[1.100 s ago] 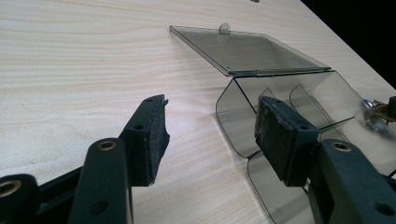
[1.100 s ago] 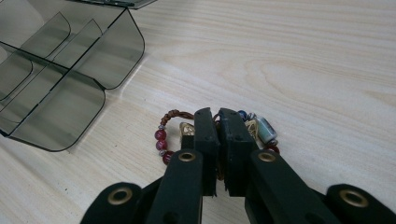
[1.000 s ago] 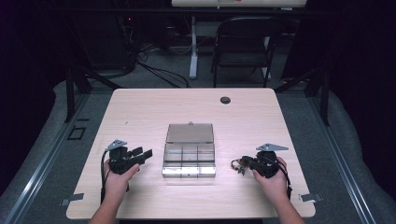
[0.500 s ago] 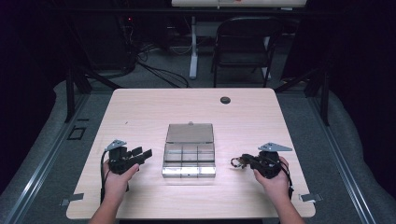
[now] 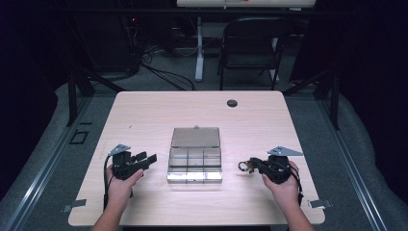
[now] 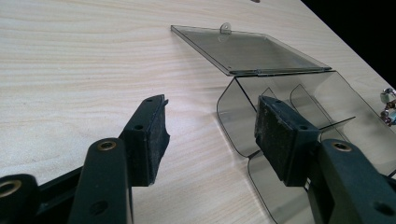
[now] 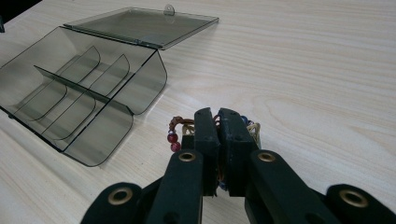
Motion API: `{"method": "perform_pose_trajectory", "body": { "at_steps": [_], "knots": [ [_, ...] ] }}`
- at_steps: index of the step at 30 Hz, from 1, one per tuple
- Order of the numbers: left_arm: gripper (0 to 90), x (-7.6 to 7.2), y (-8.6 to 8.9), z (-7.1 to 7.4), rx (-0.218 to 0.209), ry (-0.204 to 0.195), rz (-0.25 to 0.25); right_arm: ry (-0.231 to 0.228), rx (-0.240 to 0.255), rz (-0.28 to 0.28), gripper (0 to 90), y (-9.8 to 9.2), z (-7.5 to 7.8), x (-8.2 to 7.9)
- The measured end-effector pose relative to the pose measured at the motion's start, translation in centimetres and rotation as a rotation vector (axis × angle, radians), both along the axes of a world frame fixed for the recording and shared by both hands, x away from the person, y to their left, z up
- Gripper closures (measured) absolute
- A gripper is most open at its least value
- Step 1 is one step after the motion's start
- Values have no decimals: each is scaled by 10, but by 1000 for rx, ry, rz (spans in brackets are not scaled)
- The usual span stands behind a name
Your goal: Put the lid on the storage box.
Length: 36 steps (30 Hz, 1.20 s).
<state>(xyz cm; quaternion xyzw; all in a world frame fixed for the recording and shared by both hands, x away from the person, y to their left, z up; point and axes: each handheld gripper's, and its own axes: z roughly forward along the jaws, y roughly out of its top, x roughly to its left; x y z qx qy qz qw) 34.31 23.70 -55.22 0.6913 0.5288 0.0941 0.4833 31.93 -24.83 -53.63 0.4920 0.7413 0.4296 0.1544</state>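
Beaded bracelet (image 7: pixel 180 130) is pinched in the right hand-held gripper (image 7: pixel 218 119), jaws shut tight on it, red and blue beads and a tan cord sticking out either side of the pads. It sits low over the bench (image 5: pixel 144 115), just right of the clear compartment box (image 5: pixel 195 163), near the box's front right corner. Compared with the earlier high views, the right hand-held gripper has crept slightly left toward the box, the bracelet going with it; grip unchanged. Box lid (image 7: pixel 140 25) is flipped fully open and lying flat behind the tray, so all the divided cells are accessible and look empty. Left hand-held gripper (image 6: pixel 210 123) is parked on the box's left side, jaws wide open, holding nothing, unmoved over the last second. Read: pick is done, transfer under way; next is probably lift over the near wall and drop into a cell.
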Motion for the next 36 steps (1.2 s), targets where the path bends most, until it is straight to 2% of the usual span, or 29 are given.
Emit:
{"method": "perform_pose_trajectory", "body": {
  "at_steps": [4, 14, 20, 24, 31, 36],
  "knots": [
    [438, 0, 0, 0, 0, 0, 1, -8, 7, 6, 866, 1, 3, 0],
    [438, 0, 1, 0, -2, 2, -2, -50, -42, 36, 866, 13, 19, 2],
    [438, 0, 2, 0, -3, 3, -2, -65, -52, 77, 866, 28, 26, 5],
    [438, 0, 2, 0, -1, 0, -1, -57, 4, 98, 866, 39, 34, 11],
    [438, 0, 4, 0, -7, -3, 10, -86, -36, 158, 866, 63, 49, 20],
    [439, -1, 6, 1, -12, -4, 17, -95, -36, 188, 867, 79, 53, 26]
  ]
}}
